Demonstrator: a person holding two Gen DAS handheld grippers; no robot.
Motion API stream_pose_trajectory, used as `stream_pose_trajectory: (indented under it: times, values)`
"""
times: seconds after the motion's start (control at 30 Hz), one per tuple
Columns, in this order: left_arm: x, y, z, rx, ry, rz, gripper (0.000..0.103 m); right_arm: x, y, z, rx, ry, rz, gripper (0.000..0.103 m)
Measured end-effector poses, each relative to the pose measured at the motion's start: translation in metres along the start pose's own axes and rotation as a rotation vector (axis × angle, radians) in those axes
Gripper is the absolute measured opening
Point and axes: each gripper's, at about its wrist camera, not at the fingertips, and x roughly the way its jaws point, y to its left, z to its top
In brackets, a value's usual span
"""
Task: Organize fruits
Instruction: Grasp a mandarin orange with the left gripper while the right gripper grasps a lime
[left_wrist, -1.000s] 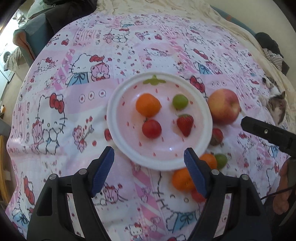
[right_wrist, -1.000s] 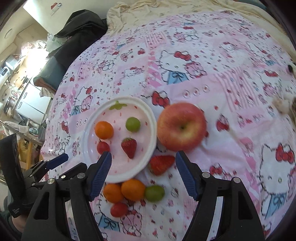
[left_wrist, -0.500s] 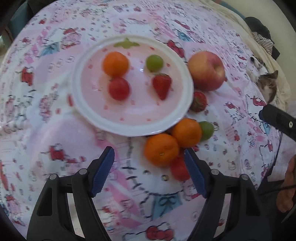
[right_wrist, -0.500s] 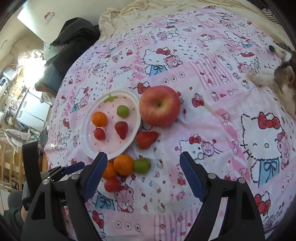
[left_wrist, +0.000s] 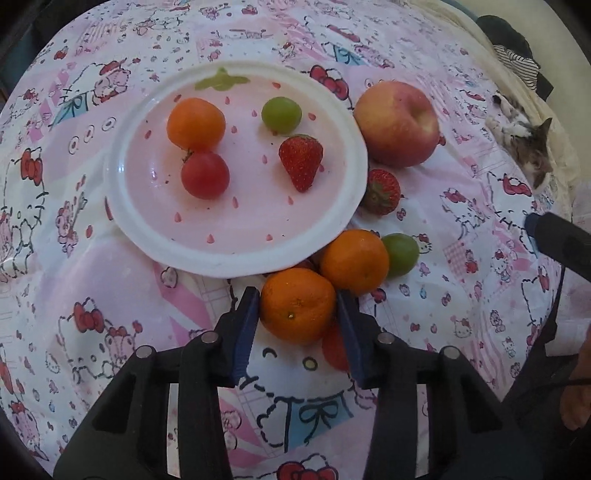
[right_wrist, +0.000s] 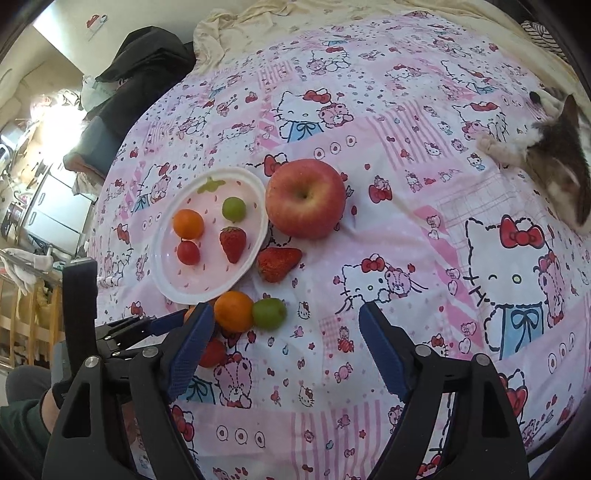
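Observation:
A white and pink plate (left_wrist: 236, 266) on the bedspread holds an orange (left_wrist: 195, 123), a red tomato (left_wrist: 205, 175), a green fruit (left_wrist: 281, 114) and a strawberry (left_wrist: 301, 160). Beside it lie an apple (left_wrist: 397, 123), a strawberry (left_wrist: 382, 192), a second orange (left_wrist: 354, 260), a green fruit (left_wrist: 400, 254) and a half-hidden tomato (left_wrist: 334, 350). My left gripper (left_wrist: 296, 295) is closing on the near orange (left_wrist: 297, 314); both blue pads touch its sides. My right gripper (right_wrist: 286, 314) hangs open over the cloth with nothing between its fingers, right of the loose fruit.
A cat (right_wrist: 554, 162) lies at the bed's right edge. Dark clothing (right_wrist: 140, 66) is piled at the far left corner, with furniture beyond the bed's left edge. A person's hand (right_wrist: 55, 398) holds the left gripper at lower left. Patterned cloth stretches to the right of the fruit.
My left gripper came down from over the plate to the loose fruit below it, and its jaws closed around the near orange. The right gripper drew back and its jaws widened.

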Motion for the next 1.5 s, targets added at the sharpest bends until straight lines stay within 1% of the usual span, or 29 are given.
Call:
stream_pose_trajectory:
  times: [0.13, 0.2, 0.3, 0.33, 0.37, 0.4, 0.43, 0.47, 0.53, 0.57, 0.6, 0.67, 0.9, 0.97, 1.0, 1.23, 1.3, 1.4, 1.5]
  values:
    - [-0.022, 0.006, -0.004, 0.005, -0.045, 0.052, 0.038, 0.007, 0.001, 0.000, 0.006, 0.021, 0.008, 0.083]
    - [-0.034, 0.017, -0.007, -0.020, -0.073, 0.082, 0.038, 0.012, 0.002, 0.001, 0.018, 0.033, 0.027, 0.083]
    - [-0.048, 0.037, -0.012, -0.076, -0.085, 0.099, 0.038, 0.023, 0.002, 0.003, 0.045, 0.065, 0.048, 0.082]
    - [-0.053, 0.044, -0.015, -0.094, -0.092, 0.102, 0.038, 0.027, 0.003, 0.003, 0.050, 0.077, 0.052, 0.078]
    - [-0.056, 0.048, -0.016, -0.108, -0.097, 0.107, 0.038, 0.033, 0.003, 0.004, 0.057, 0.095, 0.054, 0.069]
    - [-0.059, 0.054, -0.018, -0.127, -0.102, 0.112, 0.038, 0.038, 0.003, 0.005, 0.067, 0.111, 0.053, 0.065]
    - [-0.063, 0.060, -0.020, -0.148, -0.106, 0.116, 0.038, 0.044, 0.002, 0.005, 0.081, 0.127, 0.052, 0.058]
    - [-0.064, 0.062, -0.022, -0.164, -0.109, 0.118, 0.038, 0.048, 0.002, 0.005, 0.092, 0.139, 0.053, 0.053]
    - [-0.069, 0.071, -0.026, -0.205, -0.120, 0.126, 0.038, 0.059, 0.000, 0.003, 0.113, 0.168, 0.057, 0.048]
    - [-0.070, 0.073, -0.027, -0.218, -0.122, 0.127, 0.038, 0.066, -0.001, 0.002, 0.119, 0.186, 0.050, 0.045]
    - [-0.070, 0.075, -0.028, -0.230, -0.124, 0.126, 0.038, 0.071, -0.003, 0.001, 0.126, 0.202, 0.040, 0.045]
    - [-0.069, 0.077, -0.027, -0.242, -0.124, 0.124, 0.038, 0.082, -0.004, 0.000, 0.142, 0.230, 0.042, 0.040]
    - [-0.063, 0.075, -0.020, -0.248, -0.118, 0.104, 0.038, 0.096, -0.005, 0.004, 0.154, 0.251, 0.053, 0.039]
    - [-0.062, 0.074, -0.019, -0.244, -0.118, 0.098, 0.038, 0.097, -0.006, 0.004, 0.164, 0.257, 0.075, 0.034]
    - [-0.061, 0.074, -0.018, -0.244, -0.117, 0.095, 0.038, 0.097, -0.006, 0.003, 0.169, 0.259, 0.088, 0.033]
    - [-0.060, 0.076, -0.015, -0.261, -0.118, 0.089, 0.038, 0.101, -0.017, 0.001, 0.235, 0.278, 0.152, 0.033]
    - [-0.060, 0.079, -0.015, -0.270, -0.118, 0.090, 0.038, 0.101, -0.017, 0.001, 0.237, 0.282, 0.163, 0.030]
    - [-0.062, 0.085, -0.015, -0.291, -0.120, 0.093, 0.038, 0.097, -0.017, 0.001, 0.225, 0.270, 0.167, 0.029]
    - [-0.064, 0.089, -0.014, -0.305, -0.130, 0.094, 0.038, 0.086, -0.020, 0.001, 0.238, 0.237, 0.177, 0.029]
